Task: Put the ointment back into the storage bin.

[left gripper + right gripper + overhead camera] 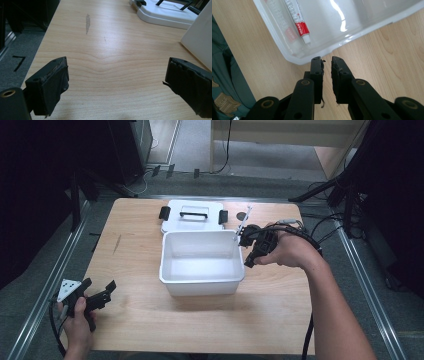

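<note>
- One light wooden table (150,245) with a rectangular top carries everything; a short grey scuff mark (87,23) lies on its left part, seen in the left gripper view.
- One white rectangular plastic tub (202,270), open at the top, stands near the middle of the table.
- One flat white plastic lid with a black handle and two black side clips (192,215) lies on the table just behind the tub, touching or nearly touching its far wall.
- One right gripper (326,62), black and two-jawed, is held in the person's right hand (285,251) at the tub's right rim. Its jaws stand nearly together with only a thin slit between the pads, and nothing sits in that slit. In the right gripper view the tips hang above bare wood just outside the tub's rim.
- One left gripper (116,75), black, with a grey three-cornered plate on top, rests in the left hand (77,320) at the table's near left corner, well apart from the tub. Its jaws are spread wide over bare wood, empty.
- One small white tube with a red band and a white cap (298,20) lies inside the tub, close along one wall, cap end nearest the right gripper.
</note>
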Demonstrator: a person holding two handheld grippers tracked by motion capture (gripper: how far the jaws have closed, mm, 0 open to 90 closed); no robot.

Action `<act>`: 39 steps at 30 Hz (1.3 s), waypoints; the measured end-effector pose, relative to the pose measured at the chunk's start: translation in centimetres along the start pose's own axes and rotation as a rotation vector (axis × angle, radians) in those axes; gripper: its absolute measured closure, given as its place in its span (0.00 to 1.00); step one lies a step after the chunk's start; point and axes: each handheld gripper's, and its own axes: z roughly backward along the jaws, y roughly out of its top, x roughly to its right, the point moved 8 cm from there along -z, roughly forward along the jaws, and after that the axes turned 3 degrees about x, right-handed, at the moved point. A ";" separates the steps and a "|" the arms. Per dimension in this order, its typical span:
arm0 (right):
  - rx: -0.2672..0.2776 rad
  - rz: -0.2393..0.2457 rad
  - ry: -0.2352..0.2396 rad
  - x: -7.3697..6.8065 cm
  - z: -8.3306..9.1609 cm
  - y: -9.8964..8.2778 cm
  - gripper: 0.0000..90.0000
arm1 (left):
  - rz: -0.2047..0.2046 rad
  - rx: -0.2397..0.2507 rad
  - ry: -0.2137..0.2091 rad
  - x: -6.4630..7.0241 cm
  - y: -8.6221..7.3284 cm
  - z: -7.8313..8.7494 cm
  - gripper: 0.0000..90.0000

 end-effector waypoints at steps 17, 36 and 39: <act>0.059 -0.152 -0.005 1.3 -3.3 -5.5 0.65 | 0.000 -0.003 0.001 0.0 0.0 0.0 0.06; 0.385 -0.487 -0.320 4.0 -7.8 -12.4 0.15 | 0.001 0.001 0.003 0.0 0.0 0.0 0.06; 0.444 -0.521 -0.369 4.2 -8.2 -13.1 0.08 | 0.001 0.001 0.002 0.0 0.0 0.0 0.06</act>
